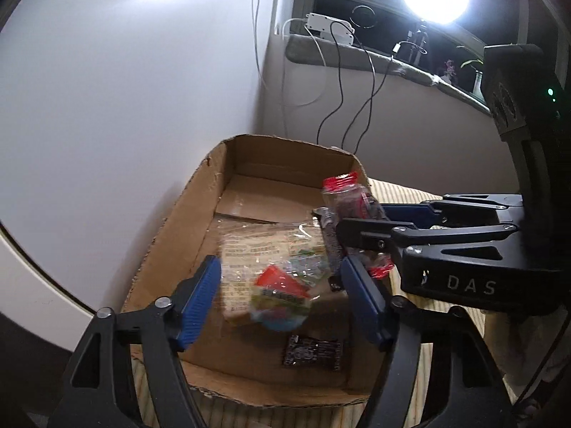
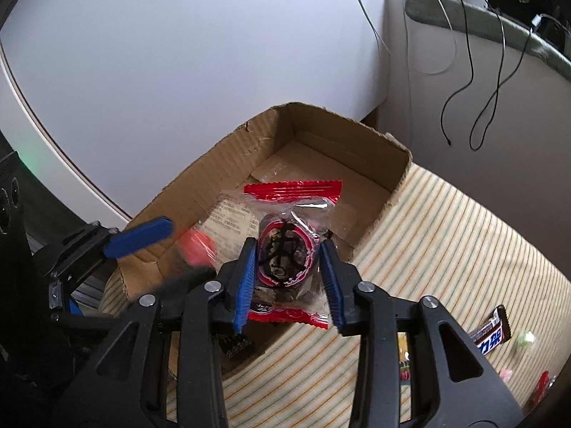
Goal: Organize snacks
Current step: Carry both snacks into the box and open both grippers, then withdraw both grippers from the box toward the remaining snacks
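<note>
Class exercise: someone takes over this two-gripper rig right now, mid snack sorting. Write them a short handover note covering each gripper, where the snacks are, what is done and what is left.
Left gripper: open, holding nothing, above the cardboard box.
Right gripper: shut on the red-edged snack packet, held over the box's near right edge.
Done: a clear packet with red and green print and a small dark packet are in the box; the clear packet looks blurred, perhaps just dropped.
Left: release the red-edged packet into the box, then collect the chocolate bar and small sweets on the striped cloth.
</note>
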Demonstrator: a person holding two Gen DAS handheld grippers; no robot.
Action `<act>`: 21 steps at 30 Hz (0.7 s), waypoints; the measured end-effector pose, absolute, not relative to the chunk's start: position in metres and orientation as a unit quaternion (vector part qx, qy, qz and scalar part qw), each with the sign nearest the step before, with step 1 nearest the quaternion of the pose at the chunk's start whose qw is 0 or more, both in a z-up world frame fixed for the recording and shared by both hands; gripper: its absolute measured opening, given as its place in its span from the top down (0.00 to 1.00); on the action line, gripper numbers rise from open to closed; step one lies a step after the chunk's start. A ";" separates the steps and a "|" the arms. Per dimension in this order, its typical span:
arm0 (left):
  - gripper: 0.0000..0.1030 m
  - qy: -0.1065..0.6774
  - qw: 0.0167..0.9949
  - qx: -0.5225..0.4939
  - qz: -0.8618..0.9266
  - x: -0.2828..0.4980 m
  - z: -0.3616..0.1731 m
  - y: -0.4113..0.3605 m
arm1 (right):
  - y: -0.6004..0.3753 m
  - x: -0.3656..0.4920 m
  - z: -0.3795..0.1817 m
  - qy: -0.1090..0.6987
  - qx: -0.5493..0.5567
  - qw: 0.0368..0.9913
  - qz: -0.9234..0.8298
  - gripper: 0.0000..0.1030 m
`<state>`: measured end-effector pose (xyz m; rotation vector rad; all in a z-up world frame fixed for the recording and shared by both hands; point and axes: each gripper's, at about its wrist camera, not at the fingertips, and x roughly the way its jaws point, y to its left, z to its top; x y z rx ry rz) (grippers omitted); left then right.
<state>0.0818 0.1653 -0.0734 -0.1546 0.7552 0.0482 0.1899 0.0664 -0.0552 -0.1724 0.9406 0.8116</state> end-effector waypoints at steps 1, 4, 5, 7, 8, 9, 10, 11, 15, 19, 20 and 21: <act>0.32 0.370 0.926 -0.077 0.023 0.082 -0.073 0.166 | 0.067 0.190 -0.055 0.438 -0.081 0.812 0.378 0.51; 0.32 0.371 0.925 -0.077 0.026 0.081 -0.074 0.167 | 0.066 0.190 -0.052 0.431 -0.078 0.818 0.372 0.35; 0.32 0.371 0.925 -0.077 0.026 0.080 -0.074 0.167 | 0.066 0.190 -0.051 0.432 -0.076 0.818 0.372 0.35; 0.32 0.371 0.925 -0.079 0.027 0.079 -0.074 0.168 | 0.067 0.191 -0.049 0.430 -0.077 0.821 0.368 0.35; 0.32 0.371 0.925 -0.080 0.029 0.078 -0.074 0.169 | 0.066 0.192 -0.048 0.429 -0.077 0.822 0.365 0.35; 0.32 0.370 0.925 -0.082 0.030 0.077 -0.074 0.170 | 0.066 0.192 -0.047 0.428 -0.077 0.824 0.362 0.35; 0.32 0.370 0.925 -0.085 0.031 0.077 -0.074 0.171 | 0.065 0.193 -0.046 0.427 -0.076 0.825 0.361 0.35; 0.31 0.370 0.925 -0.086 0.030 0.077 -0.074 0.171 | 0.064 0.194 -0.045 0.427 -0.074 0.826 0.361 0.35; 0.31 0.369 0.925 -0.087 0.028 0.074 -0.074 0.172 | 0.062 0.196 -0.042 0.427 -0.069 0.827 0.360 0.35; 0.31 0.367 0.925 -0.089 0.028 0.071 -0.072 0.173 | 0.057 0.194 -0.041 0.426 -0.064 0.826 0.362 0.35; 0.32 0.366 0.926 -0.088 0.029 0.071 -0.072 0.173 | 0.054 0.193 -0.040 0.425 -0.060 0.827 0.363 0.35; 0.32 0.366 0.926 -0.087 0.028 0.070 -0.071 0.172 | 0.052 0.192 -0.040 0.425 -0.058 0.827 0.363 0.35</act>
